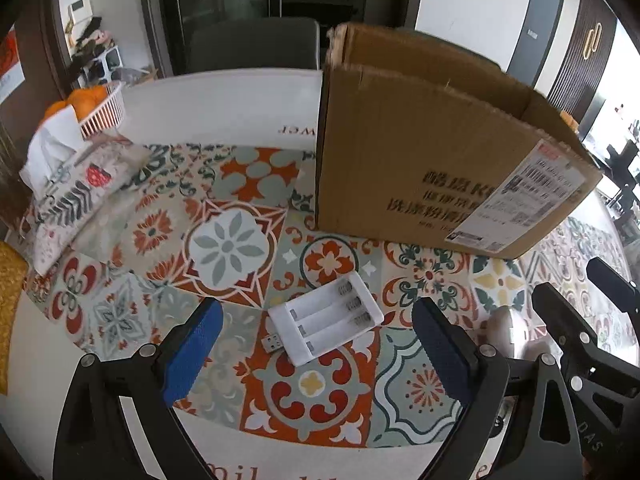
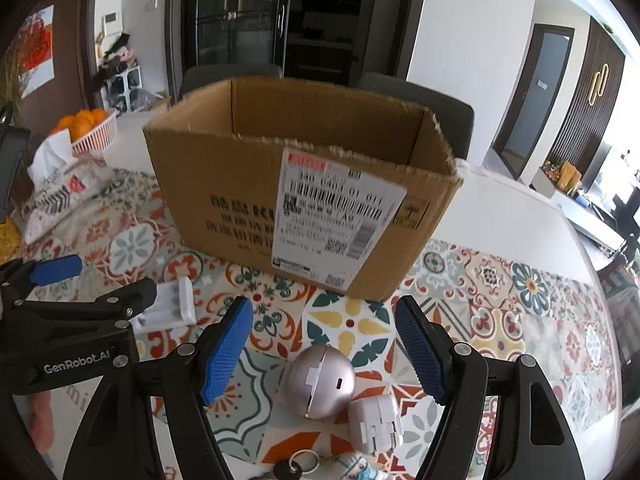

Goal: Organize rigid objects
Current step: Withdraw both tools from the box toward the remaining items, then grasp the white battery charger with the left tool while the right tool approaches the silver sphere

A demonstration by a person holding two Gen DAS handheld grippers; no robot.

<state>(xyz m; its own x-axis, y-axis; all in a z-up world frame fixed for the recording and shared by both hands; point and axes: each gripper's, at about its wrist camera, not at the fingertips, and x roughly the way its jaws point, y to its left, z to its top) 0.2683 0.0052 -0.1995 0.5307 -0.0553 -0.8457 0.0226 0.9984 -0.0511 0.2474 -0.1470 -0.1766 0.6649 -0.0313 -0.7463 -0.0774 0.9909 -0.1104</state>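
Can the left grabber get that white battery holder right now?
Probably yes. The left gripper is open, and the battery holder lies flat on the table between its fingers with nothing blocking it.

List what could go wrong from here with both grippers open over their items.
The silver ball between the right gripper fingers is round and may roll away when pinched. The battery holder lies flat and diagonal under the left gripper, so the fingers may slip. The cardboard box has tall walls to clear.
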